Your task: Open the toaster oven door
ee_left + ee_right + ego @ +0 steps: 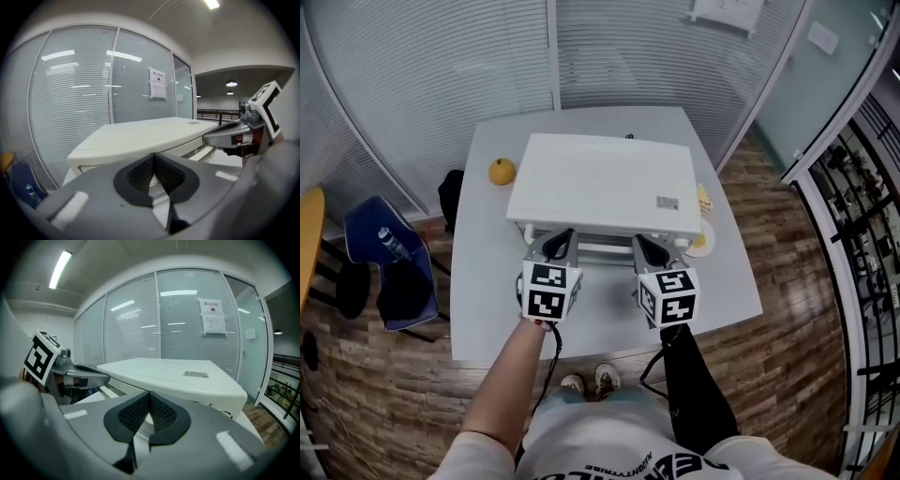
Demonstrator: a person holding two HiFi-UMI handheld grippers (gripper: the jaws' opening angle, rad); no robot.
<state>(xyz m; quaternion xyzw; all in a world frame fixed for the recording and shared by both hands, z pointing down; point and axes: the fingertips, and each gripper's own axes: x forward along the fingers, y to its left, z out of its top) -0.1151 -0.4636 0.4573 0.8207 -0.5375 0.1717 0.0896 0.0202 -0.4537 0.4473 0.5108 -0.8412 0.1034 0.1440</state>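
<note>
- Head view: a white toaster oven (605, 183) sits in the middle of a pale surface (609, 314), with its front facing the person.
- The left gripper (561, 236) and the right gripper (645, 242) are side by side at the near front of the oven, and both point at it.
- An orange (502, 171) lies just left of the oven. A plate (706, 247) peeks out at its right side. A blue chair (384, 272) stands on the floor to the left.
- Left gripper view: the left gripper (153, 157) has its jaws together, with the tips touching. The oven (140, 136) is right in front. The right gripper (229, 136) shows on the right.
- Right gripper view: the right gripper (149, 394) has its jaws together too. The oven (173, 373) is close ahead. The left gripper (89, 373) shows on the left.
</note>
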